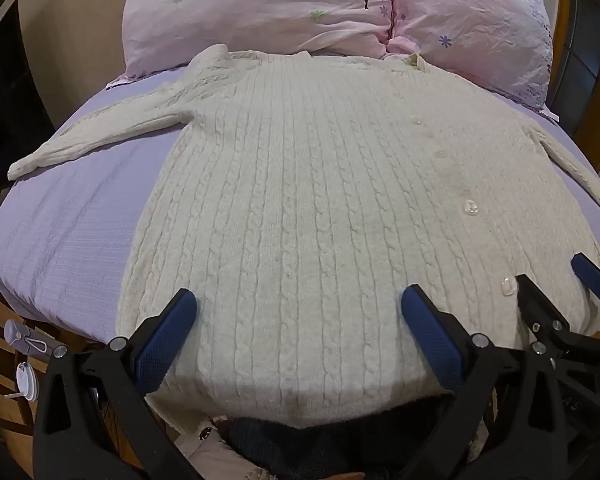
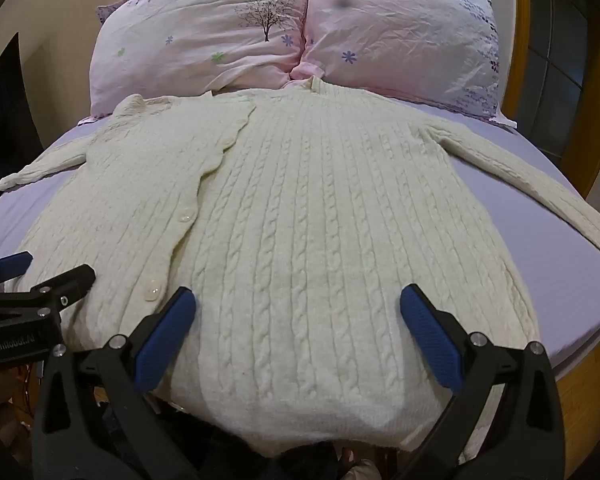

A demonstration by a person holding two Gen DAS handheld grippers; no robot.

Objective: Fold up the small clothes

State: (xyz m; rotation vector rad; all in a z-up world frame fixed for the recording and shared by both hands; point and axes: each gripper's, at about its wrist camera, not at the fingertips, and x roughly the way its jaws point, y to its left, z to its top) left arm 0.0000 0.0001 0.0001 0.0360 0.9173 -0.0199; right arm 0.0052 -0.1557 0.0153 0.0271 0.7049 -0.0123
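A cream cable-knit cardigan [image 1: 300,184] lies flat and buttoned on the lilac bed sheet [image 1: 72,236], hem toward me, both sleeves spread outward. It also shows in the right wrist view [image 2: 308,232]. My left gripper [image 1: 298,304] is open, its blue pads over the hem's left half. My right gripper [image 2: 298,300] is open over the hem's right half; it also shows at the right edge of the left wrist view [image 1: 556,276]. The left gripper shows at the left edge of the right wrist view [image 2: 48,268]. Neither holds cloth.
Two pink floral pillows [image 1: 260,12] [image 2: 400,40] lie at the head of the bed, behind the collar. A wooden bed frame [image 2: 580,400] runs along the right. A small bottle [image 1: 28,340] and a lidded cup [image 1: 24,380] stand on the floor at lower left.
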